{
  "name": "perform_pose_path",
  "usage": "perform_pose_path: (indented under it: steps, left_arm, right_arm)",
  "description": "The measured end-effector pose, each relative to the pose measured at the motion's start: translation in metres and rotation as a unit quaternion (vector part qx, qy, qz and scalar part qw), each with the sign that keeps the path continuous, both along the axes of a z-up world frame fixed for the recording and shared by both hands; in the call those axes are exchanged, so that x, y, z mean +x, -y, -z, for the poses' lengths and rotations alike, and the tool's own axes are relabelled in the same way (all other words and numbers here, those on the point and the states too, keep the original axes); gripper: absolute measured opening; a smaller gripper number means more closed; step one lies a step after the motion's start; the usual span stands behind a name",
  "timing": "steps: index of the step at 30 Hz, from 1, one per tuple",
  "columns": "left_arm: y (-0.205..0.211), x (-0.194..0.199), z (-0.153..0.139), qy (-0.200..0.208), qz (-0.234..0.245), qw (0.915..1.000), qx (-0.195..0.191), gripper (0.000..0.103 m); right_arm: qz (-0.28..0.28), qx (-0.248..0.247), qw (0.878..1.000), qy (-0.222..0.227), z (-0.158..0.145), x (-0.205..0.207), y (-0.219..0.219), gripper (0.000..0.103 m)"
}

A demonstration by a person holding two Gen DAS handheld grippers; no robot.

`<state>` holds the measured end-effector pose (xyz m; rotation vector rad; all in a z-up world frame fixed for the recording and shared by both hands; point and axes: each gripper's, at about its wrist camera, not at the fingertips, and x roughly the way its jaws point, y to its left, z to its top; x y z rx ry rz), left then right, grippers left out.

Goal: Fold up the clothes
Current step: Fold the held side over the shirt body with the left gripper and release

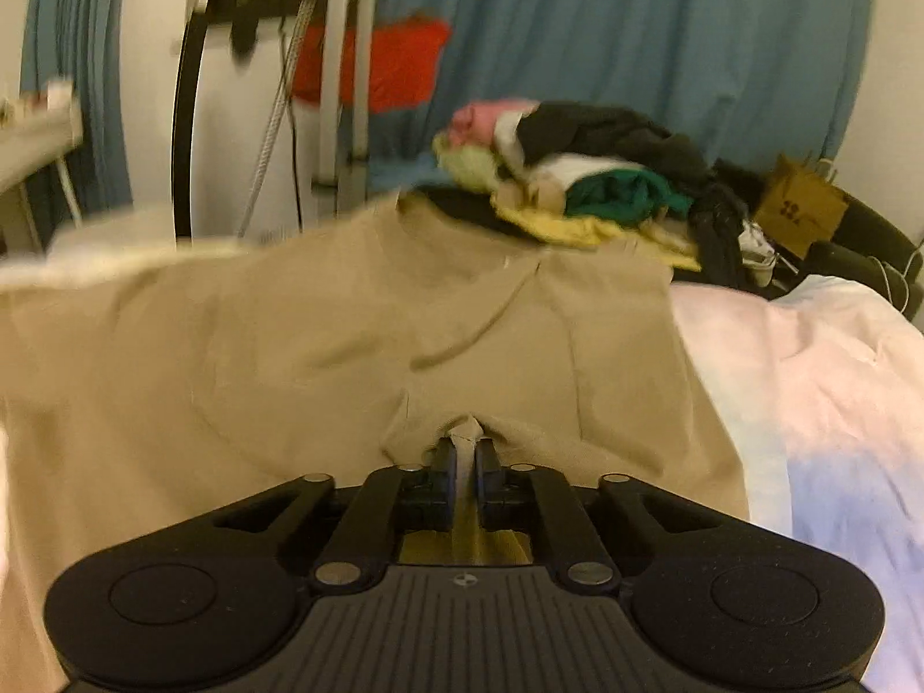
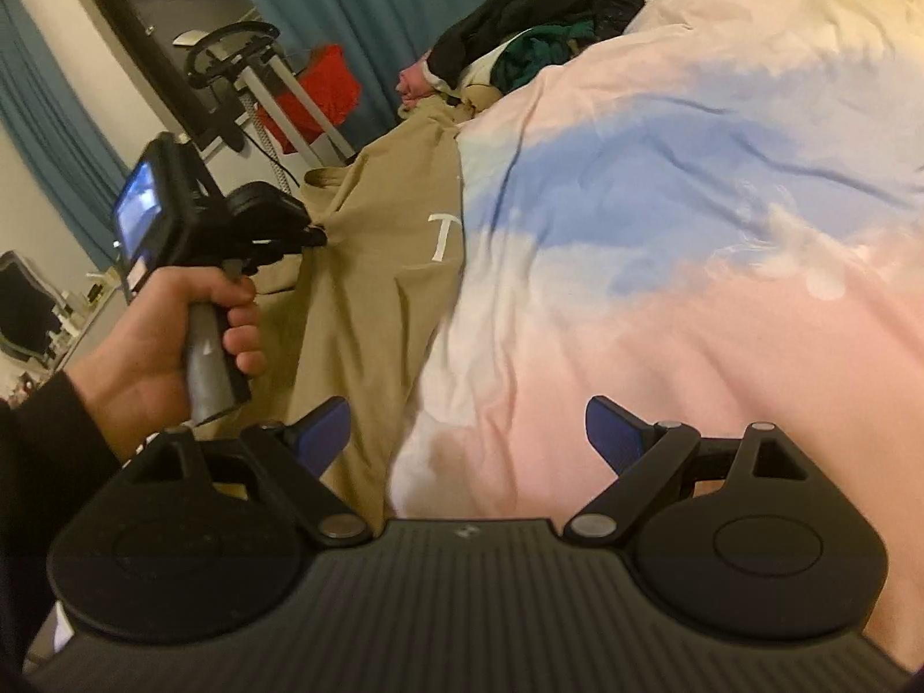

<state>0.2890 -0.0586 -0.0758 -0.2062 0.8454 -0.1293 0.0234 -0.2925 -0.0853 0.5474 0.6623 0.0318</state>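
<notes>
Tan shirt (image 1: 346,346) is spread across the bed, on top of the pink and blue duvet (image 2: 664,231). Left gripper (image 1: 465,450) has its fingers pinched tight on a small bunch of that tan fabric near the closest edge. Right gripper (image 2: 468,433) hangs over the duvet just beside the shirt, fingers spread wide with nothing between them. Messy pile of clothes (image 1: 589,185) sits at the far end of the bed, touching the shirt's far edge, teal curtain (image 1: 635,29) behind it.
</notes>
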Motion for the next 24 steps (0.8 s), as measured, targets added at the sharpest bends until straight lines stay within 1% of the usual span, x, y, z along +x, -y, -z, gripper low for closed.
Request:
perform_pose_path:
  steps: [2, 3, 5, 7, 8, 13, 14, 15, 18, 20, 21, 24]
  left_arm:
    - [0.003, 0.005, 0.001, 0.005, 0.001, 0.9998, 0.017, 0.042]
    - [-0.001, -0.002, 0.000, 0.000, 0.007, 0.9999, 0.010, 0.045]
    - [-0.018, -0.033, -0.002, -0.020, 0.024, 0.9993, -0.022, 0.048]
    - [-0.036, -0.071, -0.006, -0.046, 0.038, 0.9965, -0.058, 0.050]
    - [-0.044, -0.091, -0.007, -0.058, 0.044, 0.9949, -0.070, 0.050]
    - [-0.072, -0.188, -0.006, -0.114, 0.067, 0.9844, -0.116, 0.053]
    - [-0.073, -0.201, -0.005, -0.119, 0.072, 0.9830, -0.120, 0.053]
    - [-0.072, -0.210, -0.003, -0.121, 0.078, 0.9822, -0.120, 0.053]
    - [-0.071, -0.239, 0.001, -0.127, 0.096, 0.9796, -0.123, 0.053]
    - [-0.070, -0.259, 0.004, -0.132, 0.107, 0.9776, -0.124, 0.052]
    - [-0.067, -0.265, 0.004, -0.128, 0.115, 0.9780, -0.118, 0.052]
    - [-0.050, -0.277, 0.004, -0.105, 0.143, 0.9819, -0.066, 0.049]
  right_arm:
    - [-0.003, -0.001, 1.000, -0.004, 0.001, 0.001, 0.000, 0.090]
    - [-0.007, 0.000, 1.000, -0.006, 0.001, 0.002, 0.000, 0.090]
    - [-0.018, 0.003, 1.000, -0.008, 0.000, 0.001, -0.003, 0.090]
    - [-0.030, 0.002, 1.000, -0.009, -0.001, -0.001, -0.006, 0.090]
    - [-0.035, 0.003, 0.999, -0.014, 0.000, -0.002, -0.007, 0.090]
    - [-0.057, 0.051, 0.997, -0.025, 0.002, -0.016, -0.009, 0.089]
    - [-0.062, 0.056, 0.996, -0.026, 0.002, -0.021, -0.011, 0.089]
    - [-0.068, 0.059, 0.996, -0.029, 0.001, -0.027, -0.013, 0.089]
    - [-0.086, 0.066, 0.993, -0.040, 0.000, -0.043, -0.020, 0.076]
    - [-0.093, 0.065, 0.992, -0.055, 0.001, -0.053, -0.025, 0.073]
    - [-0.097, 0.061, 0.991, -0.061, 0.001, -0.056, -0.028, 0.071]
    - [-0.111, 0.053, 0.989, -0.079, 0.000, -0.060, -0.035, 0.071]
